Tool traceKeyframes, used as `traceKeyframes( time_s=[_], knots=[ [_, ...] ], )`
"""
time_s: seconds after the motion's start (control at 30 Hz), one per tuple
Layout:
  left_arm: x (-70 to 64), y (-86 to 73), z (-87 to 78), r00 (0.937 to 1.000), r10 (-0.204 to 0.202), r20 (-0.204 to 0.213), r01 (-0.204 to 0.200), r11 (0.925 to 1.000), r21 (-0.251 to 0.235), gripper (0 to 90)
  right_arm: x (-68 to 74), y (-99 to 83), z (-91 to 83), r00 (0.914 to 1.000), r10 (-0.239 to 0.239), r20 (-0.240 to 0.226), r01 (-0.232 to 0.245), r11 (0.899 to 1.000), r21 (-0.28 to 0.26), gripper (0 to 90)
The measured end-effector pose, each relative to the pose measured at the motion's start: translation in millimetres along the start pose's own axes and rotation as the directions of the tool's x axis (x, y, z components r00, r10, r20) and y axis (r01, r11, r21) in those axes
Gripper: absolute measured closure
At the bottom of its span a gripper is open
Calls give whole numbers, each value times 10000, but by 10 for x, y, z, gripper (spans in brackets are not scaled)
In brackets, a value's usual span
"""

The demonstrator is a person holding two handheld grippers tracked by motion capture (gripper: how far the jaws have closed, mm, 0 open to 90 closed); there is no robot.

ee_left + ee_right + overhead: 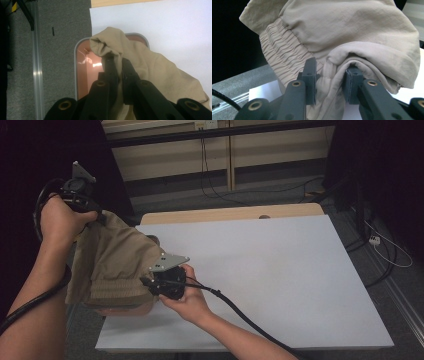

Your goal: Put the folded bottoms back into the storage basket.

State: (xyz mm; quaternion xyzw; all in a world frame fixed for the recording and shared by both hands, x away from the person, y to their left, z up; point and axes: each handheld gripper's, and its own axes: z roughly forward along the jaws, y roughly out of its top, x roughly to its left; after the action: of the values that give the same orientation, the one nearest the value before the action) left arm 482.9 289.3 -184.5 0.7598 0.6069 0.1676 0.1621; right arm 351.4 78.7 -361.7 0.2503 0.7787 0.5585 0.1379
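Observation:
A beige garment with a ribbed elastic band hangs bunched over the table's left edge, held up between both grippers. My left gripper is raised at the far left, shut on a fold of the garment; its jaws pinch the fold at the left gripper. Lower down, my right gripper grips the garment near the band. In the right gripper view the cloth is bunched between the jaws of the right gripper. Under the garment lies a pinkish-brown tray, mostly hidden.
A white sheet covers the wooden table, bare to the right of the garment. Grey floor and a metal rail lie beyond the table's left edge. Cables run on the floor at the right.

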Motion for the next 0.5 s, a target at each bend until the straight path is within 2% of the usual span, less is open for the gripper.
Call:
traceKeyframes(
  time_s=[0.17,0.37,0.43,0.5],
  knots=[
    [0,-3,19,10000,33,-62,-33,10000,-17,862,-20,-10,11,10000,-2,49,2,10000,13,678],
    [53,-16,54,9999,30,-119,-30,10000,13,861,5,-46,82,9998,92,-165,-92,10000,34,669],
    [88,-24,75,9997,26,-258,-28,10000,-58,860,22,-43,111,9995,129,-275,-127,9999,56,662],
    [132,-43,105,9983,159,-559,-182,9990,-407,837,34,-36,163,9985,185,-509,-177,9997,160,625]
  ],
)
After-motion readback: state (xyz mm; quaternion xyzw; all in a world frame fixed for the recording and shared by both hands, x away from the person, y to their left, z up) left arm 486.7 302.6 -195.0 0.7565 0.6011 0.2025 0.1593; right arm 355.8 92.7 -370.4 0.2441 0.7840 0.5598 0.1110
